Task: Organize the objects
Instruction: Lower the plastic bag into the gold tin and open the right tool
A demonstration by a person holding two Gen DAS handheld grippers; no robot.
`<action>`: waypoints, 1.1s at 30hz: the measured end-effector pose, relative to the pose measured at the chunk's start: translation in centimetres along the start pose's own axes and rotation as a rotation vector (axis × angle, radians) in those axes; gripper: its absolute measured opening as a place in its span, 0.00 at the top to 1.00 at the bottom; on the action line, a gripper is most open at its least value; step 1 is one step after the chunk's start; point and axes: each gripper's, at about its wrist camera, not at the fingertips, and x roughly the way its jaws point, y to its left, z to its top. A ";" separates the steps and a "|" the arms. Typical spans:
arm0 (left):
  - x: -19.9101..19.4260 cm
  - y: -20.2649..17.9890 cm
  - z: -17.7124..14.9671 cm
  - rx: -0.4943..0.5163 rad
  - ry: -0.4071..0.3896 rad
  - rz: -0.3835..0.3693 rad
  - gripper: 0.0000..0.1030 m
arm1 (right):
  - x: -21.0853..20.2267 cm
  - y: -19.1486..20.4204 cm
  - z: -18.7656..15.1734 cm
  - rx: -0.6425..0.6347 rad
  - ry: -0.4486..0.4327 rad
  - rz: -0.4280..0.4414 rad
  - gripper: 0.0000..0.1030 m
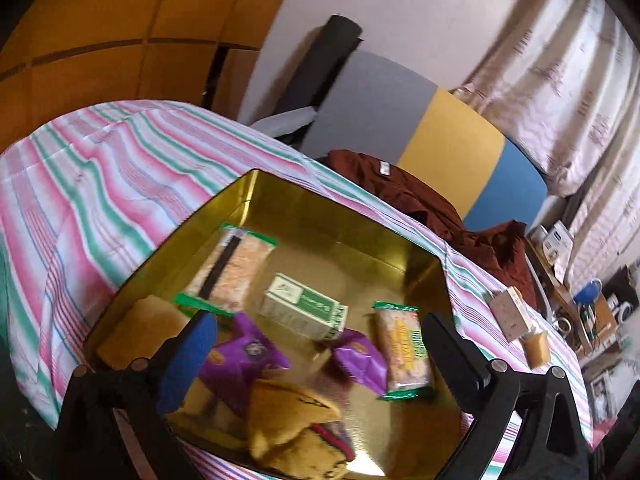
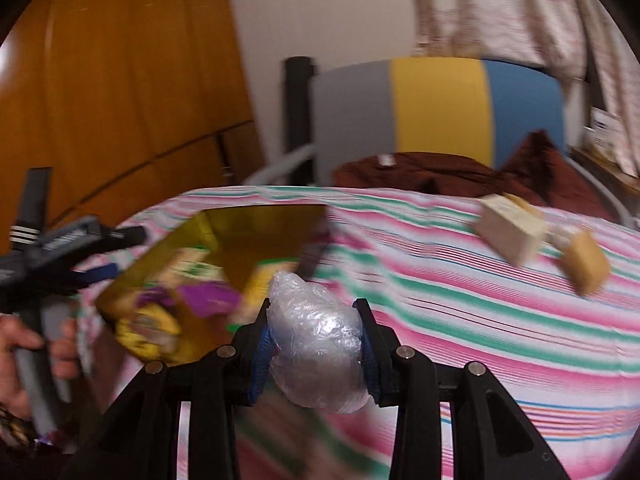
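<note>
**Right gripper carrying wrapped bundle toward gold tin**

Right gripper (image 2: 316, 340) fingers clamped on a plastic-wrapped bundle (image 2: 316, 336), held across its middle, above the striped counter (image 2: 460, 320). It looks light, soft and slippery, so a mid-body pinch suits it. Left gripper (image 1: 316, 344) fingers spread wide, holding nothing, over the gold tin (image 1: 340, 208) of snack packets. A beige box (image 2: 512, 228) and what may be a sponge, blurred, remain outside.

One gold tin (image 1: 280, 196), two purple packets (image 1: 240, 360), two green-edged bars (image 1: 234, 264).
</note>
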 end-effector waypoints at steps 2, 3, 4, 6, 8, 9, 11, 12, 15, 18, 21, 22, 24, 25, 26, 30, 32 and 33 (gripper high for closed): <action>0.0 0.7 0.0 -0.019 0.002 0.011 0.00 | 1.1 1.6 0.3 -0.015 0.022 0.035 0.64; 0.0 0.9 0.0 -0.027 0.002 0.017 0.00 | 1.8 2.3 0.3 -0.022 0.042 0.051 0.64; 0.1 1.2 0.2 -0.041 0.006 0.022 0.00 | 2.5 3.0 0.3 -0.027 0.061 0.061 0.64; 0.0 1.6 0.5 -0.054 0.005 0.021 0.00 | 3.9 4.2 0.0 -0.030 0.099 0.073 0.64; -0.1 1.9 0.8 -0.062 -0.004 0.037 0.00 | 4.7 4.8 -0.3 -0.025 0.116 0.080 0.64; -0.2 2.1 1.0 -0.070 -0.009 0.043 0.00 | 5.1 5.2 -0.4 -0.025 0.122 0.082 0.62; -0.3 2.6 1.2 -0.096 -0.010 0.045 0.00 | 5.6 5.8 -0.4 -0.034 0.130 0.068 0.62; -0.3 2.9 1.4 -0.109 -0.007 0.045 0.00 | 6.0 6.2 -0.5 -0.039 0.137 0.059 0.60; -0.2 3.4 1.4 -0.130 -0.001 0.053 0.00 | 6.4 6.5 -0.2 -0.039 0.146 0.056 0.53; -0.1 3.4 1.3 -0.130 0.003 0.058 0.00 | 5.9 6.2 -0.2 -0.027 0.128 0.072 0.51; -0.1 3.0 1.1 -0.113 0.006 0.057 0.00 | 5.5 5.6 -0.3 -0.002 0.115 0.075 0.50; -0.1 2.8 1.0 -0.104 0.008 0.055 0.00 | 5.3 5.4 -0.3 0.005 0.116 0.073 0.50; 0.0 2.3 0.8 -0.087 0.014 0.056 0.00 | 5.2 4.9 -0.4 0.021 0.119 0.070 0.50; 0.1 2.1 0.6 -0.079 0.020 0.053 0.00 | 5.1 4.7 -0.5 0.030 0.120 0.068 0.50; 0.2 1.9 0.5 -0.075 0.024 0.049 0.00 | 5.0 4.4 -0.5 0.038 0.120 0.064 0.50; 0.5 0.9 0.0 -0.040 0.044 0.034 0.00 | 4.3 3.4 -0.6 0.064 0.108 0.043 0.50; 0.6 0.2 -0.4 -0.010 0.055 0.027 0.00 | 4.0 2.9 -0.5 0.065 0.098 0.026 0.50; 0.6 -0.2 -0.5 0.002 0.059 0.019 0.00 | 3.8 2.5 -0.5 0.066 0.092 0.015 0.50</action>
